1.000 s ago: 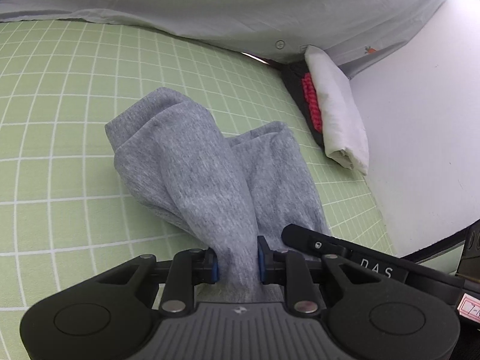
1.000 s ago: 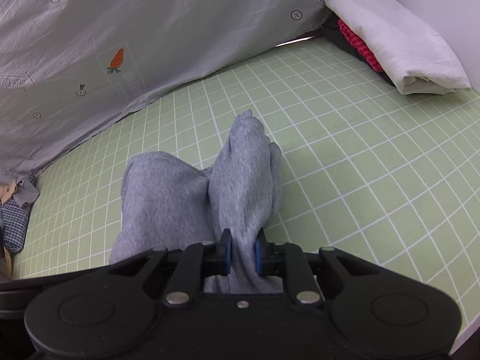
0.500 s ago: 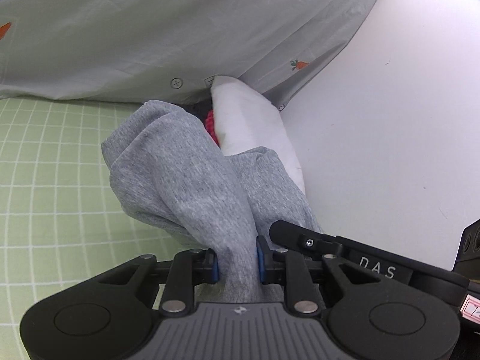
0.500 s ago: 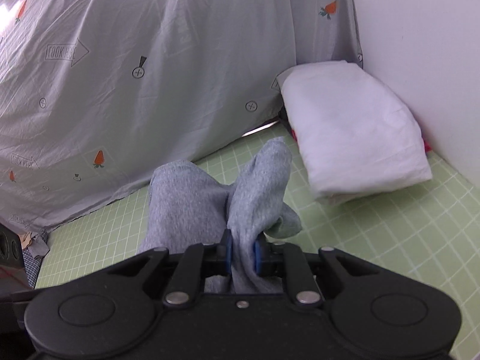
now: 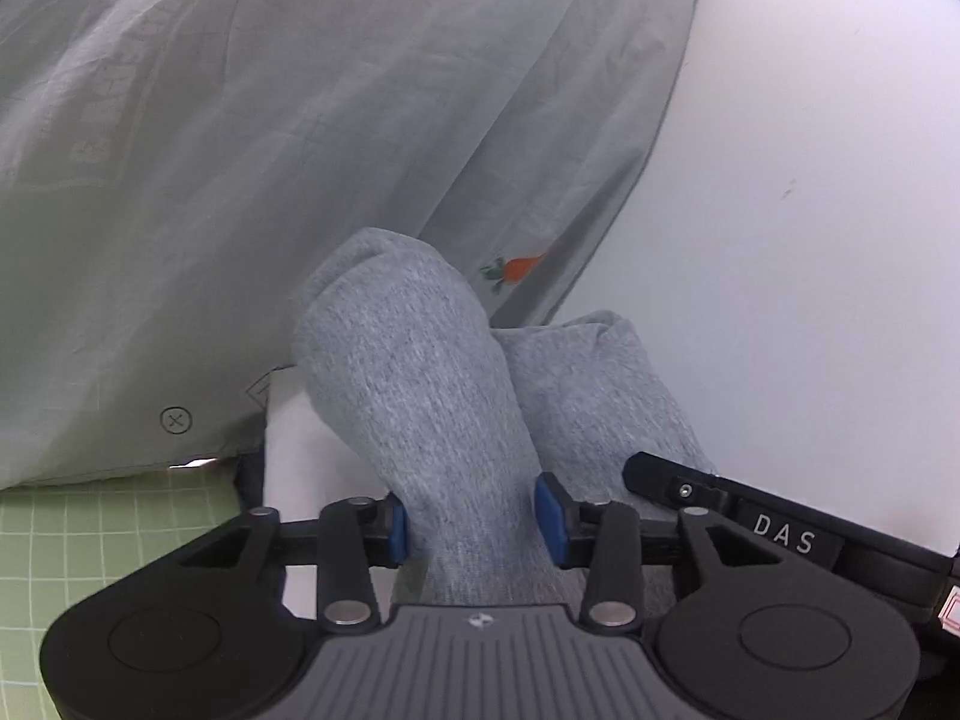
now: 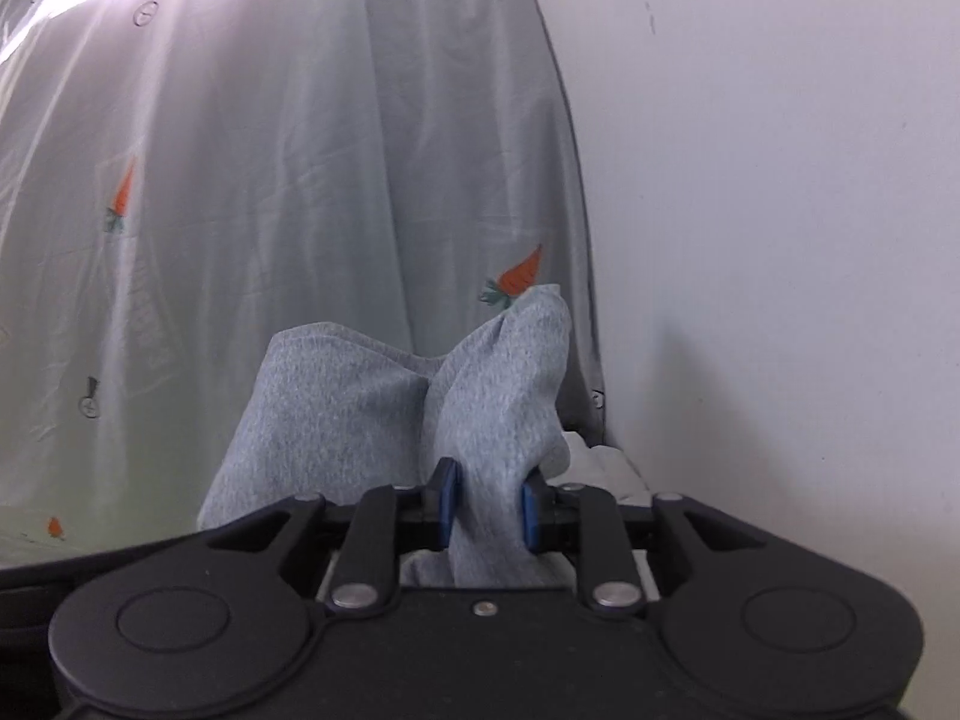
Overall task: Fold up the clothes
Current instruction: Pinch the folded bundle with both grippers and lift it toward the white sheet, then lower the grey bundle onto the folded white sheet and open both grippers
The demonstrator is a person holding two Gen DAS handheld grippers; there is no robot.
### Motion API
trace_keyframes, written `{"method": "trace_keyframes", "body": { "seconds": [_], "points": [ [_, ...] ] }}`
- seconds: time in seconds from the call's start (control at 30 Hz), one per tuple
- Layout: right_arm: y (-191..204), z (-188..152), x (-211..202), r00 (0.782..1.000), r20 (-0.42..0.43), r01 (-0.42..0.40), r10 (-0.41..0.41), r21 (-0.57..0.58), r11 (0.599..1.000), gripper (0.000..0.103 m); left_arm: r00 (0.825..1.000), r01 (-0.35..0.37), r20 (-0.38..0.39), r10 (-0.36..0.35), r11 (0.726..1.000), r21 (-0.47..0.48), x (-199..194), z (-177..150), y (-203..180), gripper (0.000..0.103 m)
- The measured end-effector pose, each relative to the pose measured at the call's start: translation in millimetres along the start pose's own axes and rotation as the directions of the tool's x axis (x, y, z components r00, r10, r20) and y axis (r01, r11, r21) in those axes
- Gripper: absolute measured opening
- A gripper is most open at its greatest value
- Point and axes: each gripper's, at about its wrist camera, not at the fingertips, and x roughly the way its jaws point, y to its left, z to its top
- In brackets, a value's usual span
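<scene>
A folded grey garment [image 5: 420, 372] hangs bunched between both grippers, above a white folded stack [image 5: 312, 444] at the wall. My left gripper [image 5: 473, 519] has its jaws opening. Its blue pads stand wide and the grey cloth lies loosely between them. In the right wrist view the same grey garment [image 6: 360, 420] rises in two humps. My right gripper [image 6: 485, 507] also has its jaws opening, but the cloth still fills the gap and touches both pads. The white stack [image 6: 600, 462] shows just past the right pad.
A pale sheet with carrot prints [image 5: 240, 180] hangs close behind, seen too in the right wrist view [image 6: 270, 210]. A white wall [image 5: 780, 240] closes the right side. The green grid mat [image 5: 90, 540] shows at lower left. A black bar lettered DAS [image 5: 780, 540] crosses at lower right.
Both grippers carried the grey garment off the green mat, up and over to the white stack by the wall. Both pairs of jaws have widened, the left more than the right.
</scene>
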Motion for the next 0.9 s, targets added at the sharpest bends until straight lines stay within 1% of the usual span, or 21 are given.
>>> {"method": "trace_keyframes", "body": {
  "seconds": [0.03, 0.1, 0.13, 0.17, 0.2, 0.27, 0.3, 0.37, 0.43, 0.47, 0.5, 0.67, 0.73, 0.77, 0.8, 0.9],
  "points": [
    [-4, -3, 13, 0.999, -0.026, 0.025, -0.025, -0.008, 1.000, 0.042, 0.999, -0.040, -0.024, 0.041, 0.999, 0.014, 7, -1, 6, 0.063],
    [-12, -9, 37, 0.995, -0.070, 0.065, -0.067, -0.022, 0.998, 0.046, 0.996, -0.075, -0.035, 0.076, 0.997, 0.023, 12, -7, 19, 0.078],
    [-17, -13, 39, 0.995, -0.074, 0.060, -0.061, -0.019, 0.998, 0.049, 0.995, -0.090, -0.041, 0.091, 0.996, 0.026, 13, -12, 26, 0.082],
    [-18, -18, 40, 0.995, -0.080, 0.053, -0.054, -0.015, 0.998, 0.059, 0.993, -0.104, -0.050, 0.106, 0.994, 0.032, 12, -17, 31, 0.085],
    [-19, -23, 39, 0.995, -0.085, 0.045, -0.047, -0.014, 0.999, 0.066, 0.991, -0.116, -0.059, 0.119, 0.992, 0.043, 10, -23, 34, 0.085],
    [-13, -32, 31, 0.995, -0.096, 0.024, -0.027, -0.032, 0.999, 0.068, 0.987, -0.137, -0.080, 0.142, 0.988, 0.065, 5, -35, 40, 0.085],
    [-8, -36, 25, 0.994, -0.104, 0.020, -0.025, -0.046, 0.999, 0.073, 0.985, -0.144, -0.090, 0.149, 0.988, 0.064, 2, -40, 40, 0.085],
    [-1, -45, 7, 0.993, -0.110, 0.026, -0.032, -0.052, 0.998, 0.077, 0.983, -0.147, -0.103, 0.151, 0.988, 0.049, -9, -51, 39, 0.085],
    [2, -55, -13, 0.992, -0.120, 0.037, -0.042, -0.043, 0.998, 0.079, 0.982, -0.156, -0.099, 0.160, 0.987, 0.042, -24, -62, 34, 0.087],
    [3, -60, -23, 0.991, -0.127, 0.044, -0.048, -0.035, 0.998, 0.080, 0.981, -0.162, -0.098, 0.165, 0.986, 0.041, -32, -67, 32, 0.090],
    [4, -65, -34, 0.990, -0.132, 0.051, -0.054, -0.027, 0.998, 0.081, 0.980, -0.169, -0.099, 0.173, 0.984, 0.048, -42, -73, 31, 0.091],
    [8, -92, -91, 0.986, -0.152, 0.070, -0.069, 0.000, 0.998, 0.085, 0.972, -0.193, -0.109, 0.208, 0.971, 0.139, -92, -105, 16, 0.091],
    [9, -103, -113, 0.984, -0.157, 0.084, -0.083, -0.003, 0.996, 0.091, 0.973, -0.186, -0.110, 0.202, 0.973, 0.139, -113, -118, 11, 0.091],
    [10, -108, -123, 0.983, -0.159, 0.088, -0.089, -0.007, 0.996, 0.099, 0.975, -0.176, -0.115, 0.191, 0.976, 0.132, -122, -125, 8, 0.091],
    [10, -113, -133, 0.983, -0.160, 0.095, -0.095, -0.009, 0.995, 0.103, 0.976, -0.166, -0.119, 0.181, 0.978, 0.126, -130, -132, 4, 0.092],
    [8, -130, -161, 0.979, -0.174, 0.105, -0.104, -0.003, 0.994, 0.103, 0.977, -0.155, -0.123, 0.174, 0.977, 0.147, -150, -152, -9, 0.092]
  ]
}}
